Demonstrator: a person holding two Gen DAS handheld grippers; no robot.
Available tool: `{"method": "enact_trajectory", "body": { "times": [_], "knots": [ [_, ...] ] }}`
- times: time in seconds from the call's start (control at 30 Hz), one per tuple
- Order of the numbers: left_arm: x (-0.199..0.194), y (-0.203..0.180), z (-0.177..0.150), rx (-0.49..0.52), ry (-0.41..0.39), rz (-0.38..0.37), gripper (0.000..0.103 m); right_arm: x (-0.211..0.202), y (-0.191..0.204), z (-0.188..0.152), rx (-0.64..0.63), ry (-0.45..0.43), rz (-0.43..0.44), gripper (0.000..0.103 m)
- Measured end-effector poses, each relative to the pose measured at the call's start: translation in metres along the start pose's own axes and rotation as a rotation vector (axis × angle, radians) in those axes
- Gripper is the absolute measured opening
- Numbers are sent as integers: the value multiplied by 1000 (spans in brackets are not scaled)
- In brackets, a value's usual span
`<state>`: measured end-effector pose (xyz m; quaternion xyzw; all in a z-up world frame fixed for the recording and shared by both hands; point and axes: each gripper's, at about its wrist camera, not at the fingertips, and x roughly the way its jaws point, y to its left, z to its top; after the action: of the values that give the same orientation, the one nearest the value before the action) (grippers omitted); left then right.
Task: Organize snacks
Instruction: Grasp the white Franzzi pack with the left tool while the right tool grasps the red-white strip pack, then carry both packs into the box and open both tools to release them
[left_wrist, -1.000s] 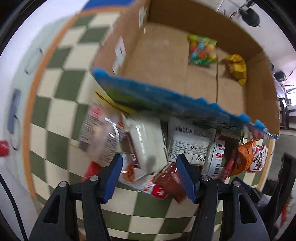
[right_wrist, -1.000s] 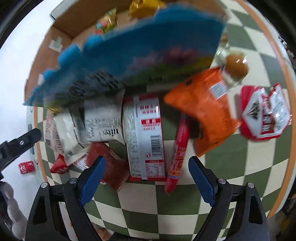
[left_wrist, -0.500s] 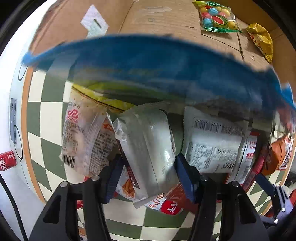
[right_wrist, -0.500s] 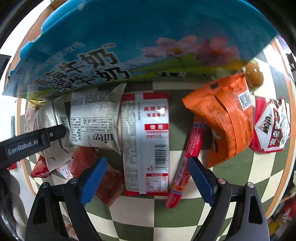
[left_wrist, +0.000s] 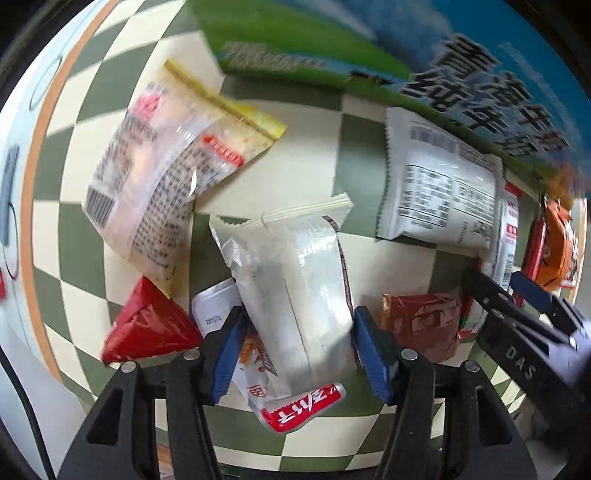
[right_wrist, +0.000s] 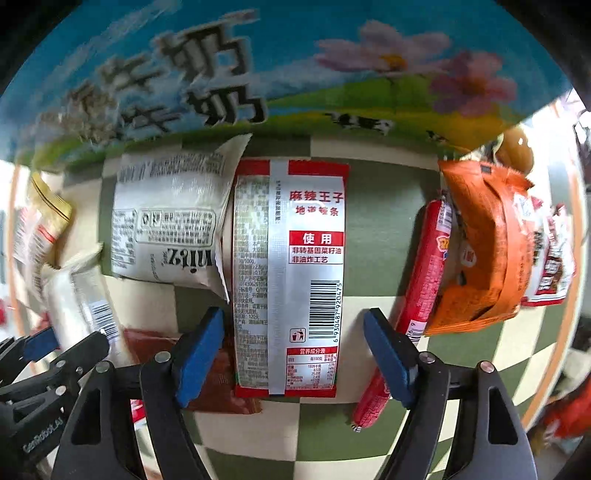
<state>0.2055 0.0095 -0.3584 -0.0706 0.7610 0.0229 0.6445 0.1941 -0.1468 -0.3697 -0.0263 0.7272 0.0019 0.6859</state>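
The left gripper (left_wrist: 299, 347) has its blue-padded fingers (left_wrist: 371, 360) spread to either side of a silvery-white foil snack pouch (left_wrist: 295, 291), the pads right against the pouch's sides; whether they press on it or only flank it cannot be told. The pouch lies on the green-and-cream checked tablecloth (left_wrist: 92, 243), overlapping a red-and-white flat wrapper (left_wrist: 295, 406) beneath it. Just left sits a red triangular packet (left_wrist: 147, 328), just right a crinkled dark-red packet (left_wrist: 424, 325), and beyond them a clear packet with a yellow top edge (left_wrist: 166, 173) and a white printed packet (left_wrist: 439, 188). The right gripper (right_wrist: 295, 354) is released, its blue pads (right_wrist: 388, 358) standing apart on both sides of a long red-and-silver snack packet with a barcode (right_wrist: 291, 273), the right pad clearly short of it. A red sausage stick (right_wrist: 417, 295) lies just right of that pad, touching an orange crumpled bag (right_wrist: 484, 251). Farthest off, a blue-and-green printed box wall with flowers (right_wrist: 332, 66) spans the top of the view.
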Motion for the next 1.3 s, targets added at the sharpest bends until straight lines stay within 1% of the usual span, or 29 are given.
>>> {"method": "enact_trajectory", "body": {
  "times": [0.03, 0.07, 0.1, 0.2, 0.27, 0.4, 0.47, 0.5, 0.57, 0.63, 0.7, 0.73, 0.77, 0.83, 0.9, 0.93, 0.97, 1.07, 1.1, 1.2, 1.3],
  "knots": [
    [2, 2, 0, -16, 4, -14, 57, -2, 8, -4, -9, -30, -14, 69],
    [3, 6, 1, -22, 3, -20, 57, -3, 15, -7, -24, -42, -18, 59],
    [3, 7, 0, -22, 0, -21, 57, -5, 23, -11, -51, -51, -25, 51],
    [3, 3, -1, 1, -8, 1, 57, -3, 30, -31, -82, -40, -27, 46],
    [3, 0, -3, 16, -15, 15, 57, -3, 27, -43, -82, -13, -15, 46],
    [6, -10, -7, 28, -18, 19, 57, 2, 14, -72, -50, 66, 56, 46],
    [6, -14, -18, 30, -13, 16, 57, 4, 10, -78, -27, 86, 88, 47],
    [6, -14, -17, 30, -9, 15, 57, 4, 8, -79, -8, 91, 116, 50],
    [8, -12, -17, 32, 2, 13, 57, 6, -1, -78, 25, 109, 154, 53],
    [12, -14, -19, 32, 9, 16, 57, 7, 0, -78, 44, 123, 164, 56],
    [9, -11, -12, 30, 14, 19, 55, 8, 5, -78, 52, 129, 150, 58],
    [9, -10, -8, 27, 13, 23, 55, 7, 6, -71, 54, 130, 139, 58],
    [9, -12, -8, 28, 10, 30, 55, 5, 10, -64, 56, 130, 116, 58],
    [7, -15, -12, 34, 2, 42, 54, 5, 27, -68, 58, 121, 66, 56],
    [6, -21, -13, 43, -1, 55, 54, 10, 31, -56, 39, 110, 15, 55],
    [6, -22, -15, 47, -4, 59, 53, 11, 42, -60, 23, 95, -8, 53],
    [6, -25, -16, 51, -6, 63, 53, 10, 45, -62, 15, 80, -9, 46],
    [5, -29, -21, 61, -14, 77, 53, 6, 51, -77, 4, 63, -4, 43],
    [4, -30, -22, 65, -16, 81, 53, 4, 48, -73, 12, 63, 5, 41],
    [-1, -35, -27, 70, -25, 86, 53, 1, 44, -78, 32, 60, 31, 39],
    [-10, -39, -33, 78, -34, 73, 53, -5, 39, -81, 53, 56, 66, 37]
  ]
}}
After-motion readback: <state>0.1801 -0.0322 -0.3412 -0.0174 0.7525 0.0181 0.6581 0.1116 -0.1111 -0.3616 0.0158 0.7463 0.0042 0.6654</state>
